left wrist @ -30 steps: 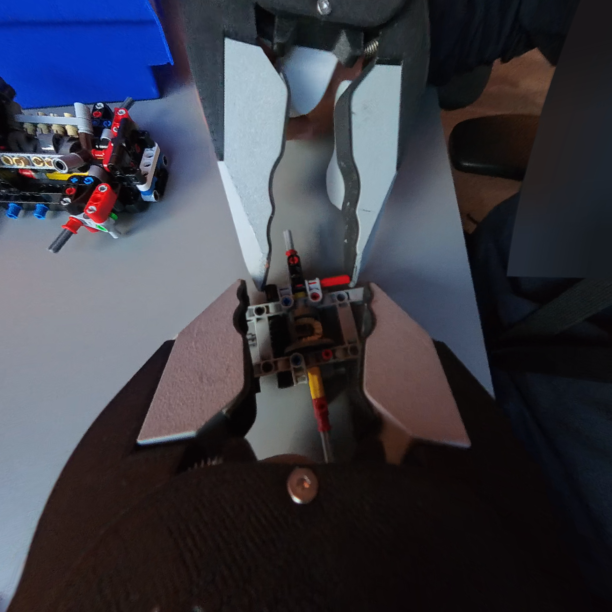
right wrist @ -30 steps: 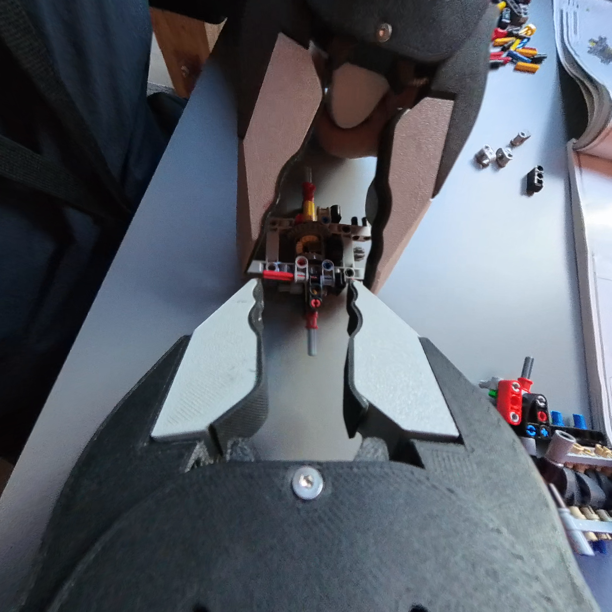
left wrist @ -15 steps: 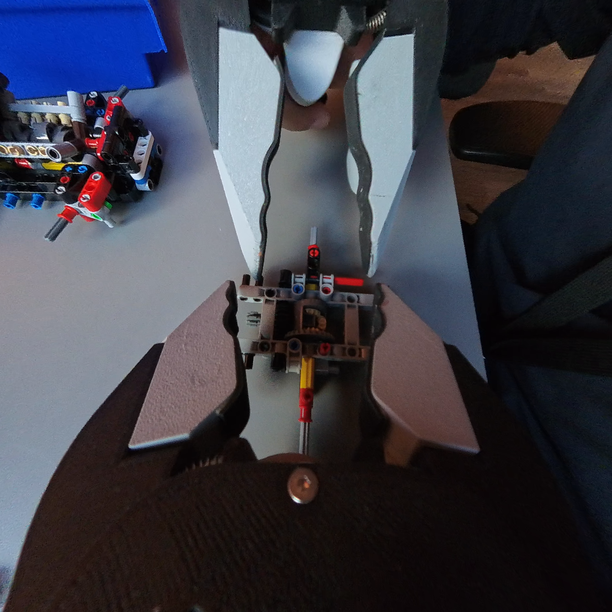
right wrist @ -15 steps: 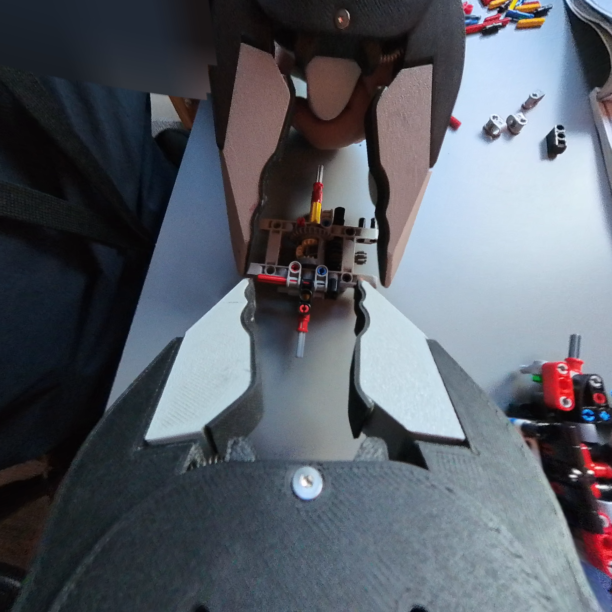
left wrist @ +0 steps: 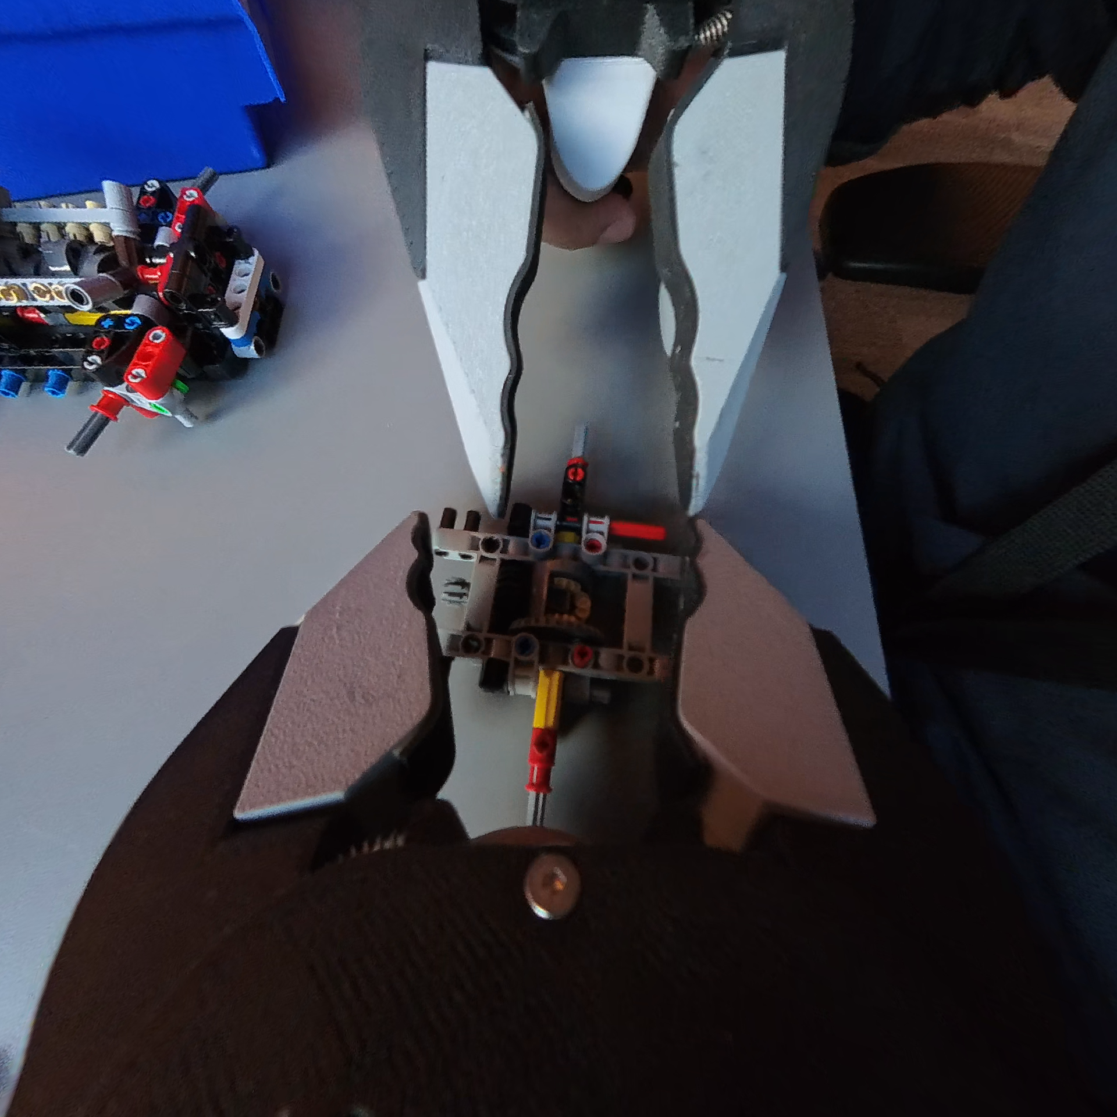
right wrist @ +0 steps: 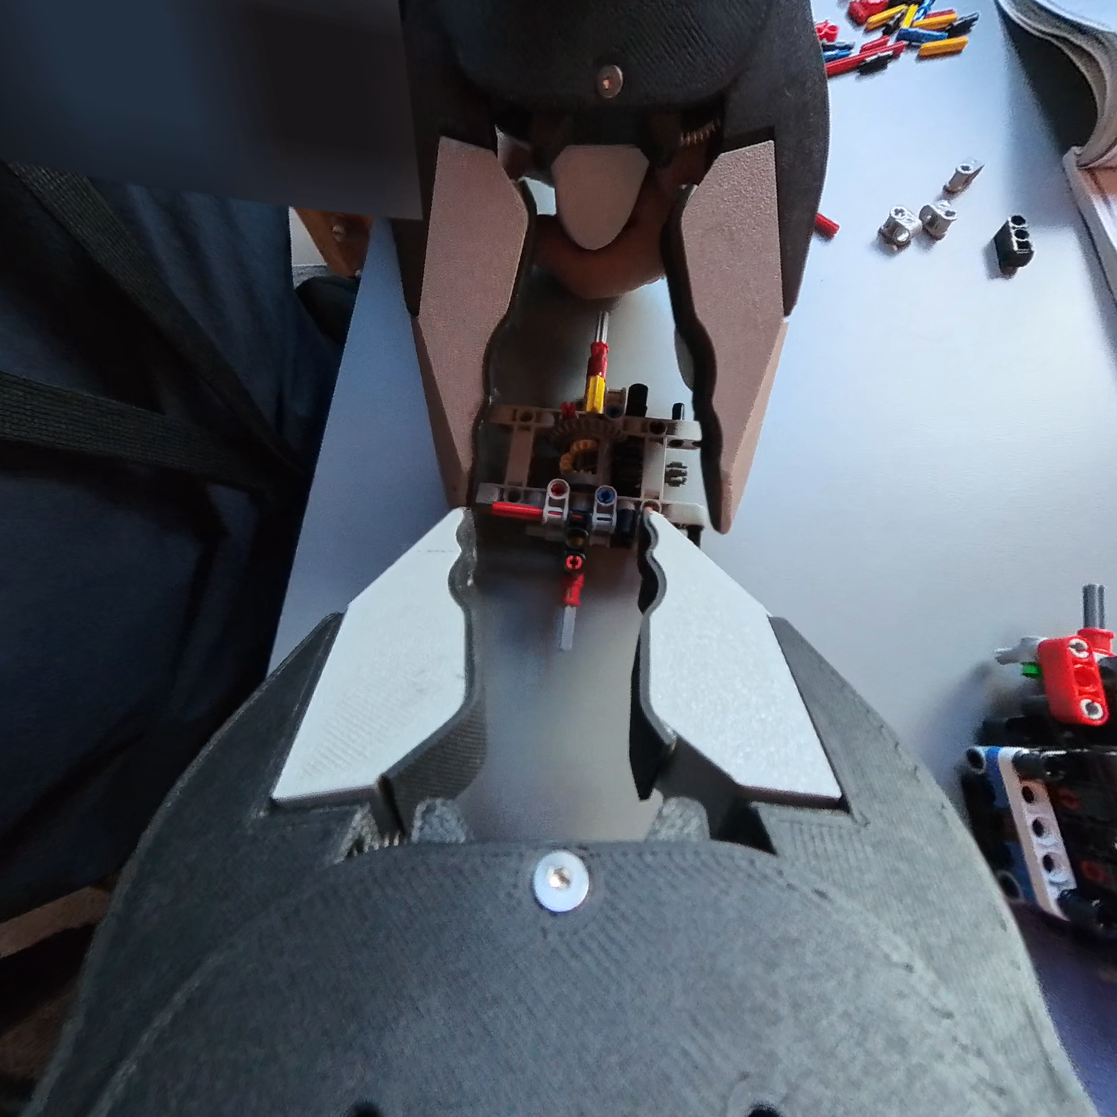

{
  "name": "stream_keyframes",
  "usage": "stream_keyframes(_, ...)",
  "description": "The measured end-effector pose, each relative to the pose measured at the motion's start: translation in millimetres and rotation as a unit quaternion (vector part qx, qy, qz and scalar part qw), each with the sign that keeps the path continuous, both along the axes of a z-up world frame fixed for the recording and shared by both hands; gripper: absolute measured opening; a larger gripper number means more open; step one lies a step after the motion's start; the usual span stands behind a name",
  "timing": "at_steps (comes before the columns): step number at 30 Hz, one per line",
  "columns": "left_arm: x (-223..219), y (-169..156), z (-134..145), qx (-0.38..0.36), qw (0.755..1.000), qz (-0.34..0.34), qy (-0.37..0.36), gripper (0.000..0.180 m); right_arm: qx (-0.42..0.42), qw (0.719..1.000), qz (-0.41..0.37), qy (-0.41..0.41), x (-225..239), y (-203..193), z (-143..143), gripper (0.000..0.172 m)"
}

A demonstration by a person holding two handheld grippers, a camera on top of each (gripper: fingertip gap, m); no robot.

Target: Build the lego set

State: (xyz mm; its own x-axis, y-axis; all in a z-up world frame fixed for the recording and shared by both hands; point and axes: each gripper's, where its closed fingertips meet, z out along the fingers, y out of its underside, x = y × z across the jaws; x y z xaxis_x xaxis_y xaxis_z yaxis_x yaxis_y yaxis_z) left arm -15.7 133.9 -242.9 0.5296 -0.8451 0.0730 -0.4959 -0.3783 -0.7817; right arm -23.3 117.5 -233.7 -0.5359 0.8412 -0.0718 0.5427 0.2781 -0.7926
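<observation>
The small grey block frame point(left wrist: 559, 604) lies on the surface point(left wrist: 242, 544) between 2 grippers. The left gripper point(left wrist: 556, 523) has wide fingers around its sides, perhaps fencing it in. The right gripper point(right wrist: 554, 517) has narrower fingers at the frame's edge. I cannot tell if they squeeze.

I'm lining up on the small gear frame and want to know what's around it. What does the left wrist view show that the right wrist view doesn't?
Left only: a blue bin and a dark chair seat.
Right only: loose coloured pins, two grey connectors, a black connector, a booklet.
Both: the gear frame between the left gripper's fingers, the right gripper facing it, the big brick model, the grey table.
</observation>
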Motion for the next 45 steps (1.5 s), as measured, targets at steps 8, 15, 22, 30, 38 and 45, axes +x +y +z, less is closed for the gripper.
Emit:
stream_keyframes(8,-10,-4,6,-0.005,1.000,0.007,-0.007,0.081,-0.011,0.999,-0.031,0.003,-6,-2,-1,0.050)
stream_keyframes(15,-4,-9,2,0.002,1.000,-0.020,0.012,0.067,-0.002,0.999,-0.038,-0.005,-5,-2,-6,0.047)
stream_keyframes(22,0,-11,8,-0.002,0.999,-0.043,-0.007,0.073,-0.013,0.999,-0.048,-0.002,-7,-1,-5,0.047)
stream_keyframes(30,4,-5,-4,0.026,0.998,-0.046,0.037,0.068,-0.012,0.999,-0.051,-0.007,-9,1,-5,0.047)
stream_keyframes(38,3,-4,-5,0.033,0.998,-0.041,0.033,0.067,0.004,0.998,-0.060,-0.019,-10,1,-6,0.046)
stream_keyframes(45,1,-4,-4,0.026,0.998,-0.041,0.030,0.062,-0.010,0.997,-0.066,-0.026,-11,0,-5,0.042)
